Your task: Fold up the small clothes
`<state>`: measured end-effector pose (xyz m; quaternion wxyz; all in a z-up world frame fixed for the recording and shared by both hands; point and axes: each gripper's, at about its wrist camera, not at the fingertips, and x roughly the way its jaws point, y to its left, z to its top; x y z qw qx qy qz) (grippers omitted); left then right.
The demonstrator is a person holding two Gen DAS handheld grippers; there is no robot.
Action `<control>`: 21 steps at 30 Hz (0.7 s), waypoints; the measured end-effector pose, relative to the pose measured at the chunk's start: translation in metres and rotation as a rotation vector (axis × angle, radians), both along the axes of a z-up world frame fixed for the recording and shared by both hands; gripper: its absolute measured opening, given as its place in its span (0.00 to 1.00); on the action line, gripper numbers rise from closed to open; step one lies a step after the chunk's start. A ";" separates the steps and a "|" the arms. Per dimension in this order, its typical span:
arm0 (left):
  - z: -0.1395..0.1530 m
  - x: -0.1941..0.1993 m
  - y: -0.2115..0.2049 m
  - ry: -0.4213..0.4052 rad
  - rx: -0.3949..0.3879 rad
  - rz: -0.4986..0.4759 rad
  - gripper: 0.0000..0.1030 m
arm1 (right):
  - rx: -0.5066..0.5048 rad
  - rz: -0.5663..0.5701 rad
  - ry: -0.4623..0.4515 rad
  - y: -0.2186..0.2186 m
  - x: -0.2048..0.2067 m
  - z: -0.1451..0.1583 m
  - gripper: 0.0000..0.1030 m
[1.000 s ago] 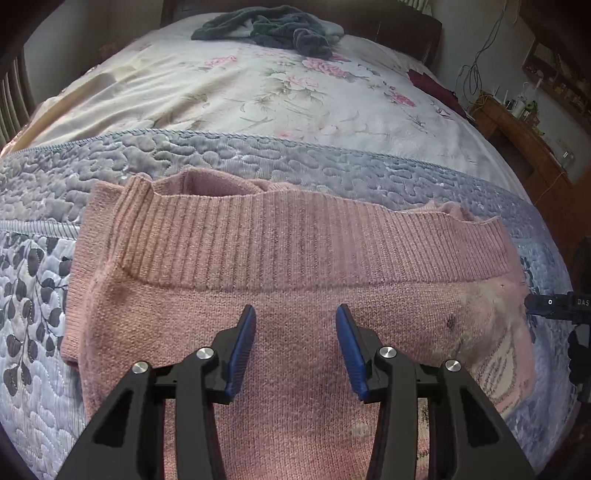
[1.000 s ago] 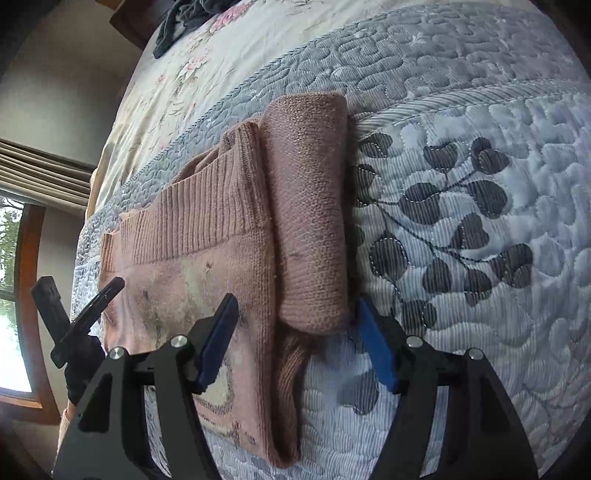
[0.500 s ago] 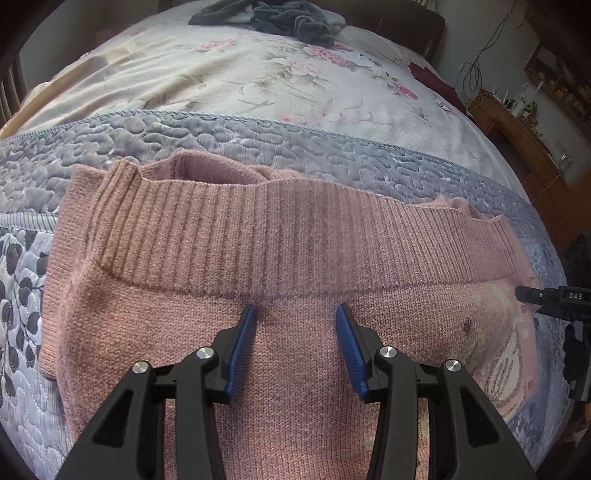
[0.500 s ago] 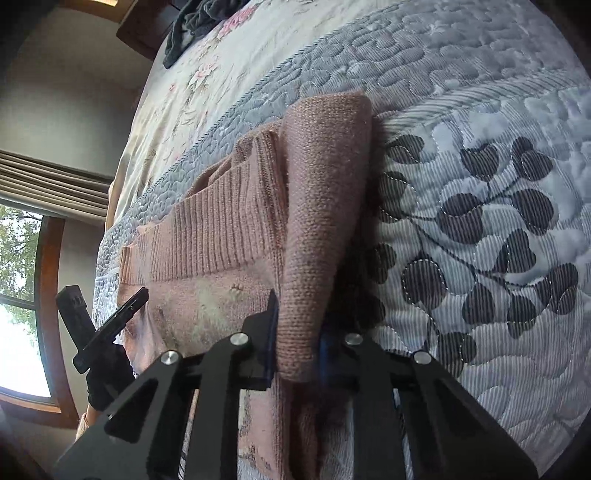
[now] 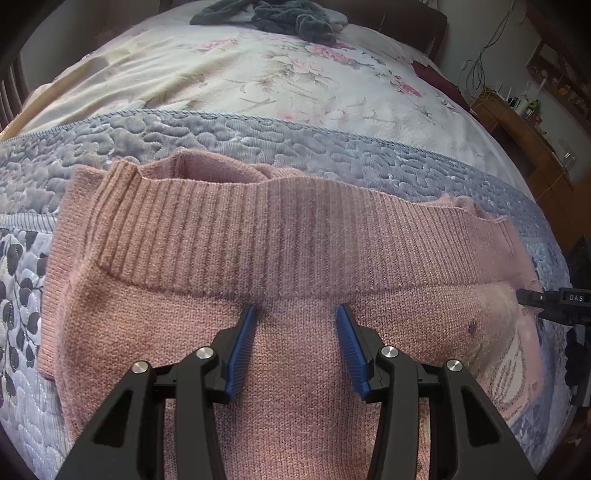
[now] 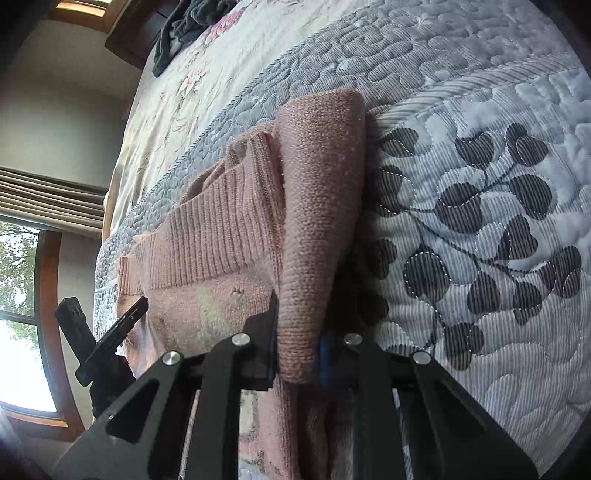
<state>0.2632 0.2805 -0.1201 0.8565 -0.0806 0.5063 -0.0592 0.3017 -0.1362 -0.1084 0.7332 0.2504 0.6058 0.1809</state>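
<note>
- Now the right gripper has its jaws pressed on the folded sleeve of the pink sweater, the knit pinched between the two black fingers with the blue pads almost hidden behind the cloth.
- Half a second ago the same pinch was already made; a second ago these jaws stood wide apart on either side of the sleeve, which then lay flat on the quilt.
- The gripped sleeve rises from the jaws as a thick tapered roll, lifted off the bedding and casting a dark shadow on its right side.
- The left gripper hovers over the sweater body with its blue pads spread apart and nothing between them, just as in both earlier views.
- Its tips sit just below the wide ribbed hem band, closer to it than a second ago.
- The sweater is a dusty pink knit, lying across the grey-blue quilt with leaf stitching, with a pale printed patch near its right edge.
- Beyond the quilt lies a cream floral bedspread, with a heap of dark grey clothes at its far end.
</note>
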 end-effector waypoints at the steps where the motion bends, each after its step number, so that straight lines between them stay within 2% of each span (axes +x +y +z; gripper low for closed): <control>1: 0.006 -0.004 0.000 -0.010 0.000 -0.005 0.44 | 0.010 0.011 -0.017 0.005 -0.001 0.010 0.14; 3: 0.020 -0.013 0.004 -0.043 -0.023 -0.023 0.44 | 0.036 0.058 -0.060 0.020 -0.002 0.037 0.14; 7: 0.039 -0.028 0.019 -0.060 -0.111 -0.022 0.44 | 0.023 0.173 -0.133 0.075 -0.001 0.086 0.14; 11: 0.051 -0.037 0.037 -0.067 -0.178 0.001 0.44 | 0.004 0.295 -0.171 0.140 -0.005 0.110 0.14; 16: 0.054 -0.045 0.061 -0.071 -0.233 0.045 0.44 | -0.057 0.389 -0.158 0.207 -0.009 0.104 0.14; 21: 0.047 -0.047 0.077 -0.055 -0.248 0.076 0.44 | -0.108 0.396 -0.106 0.233 -0.008 0.074 0.14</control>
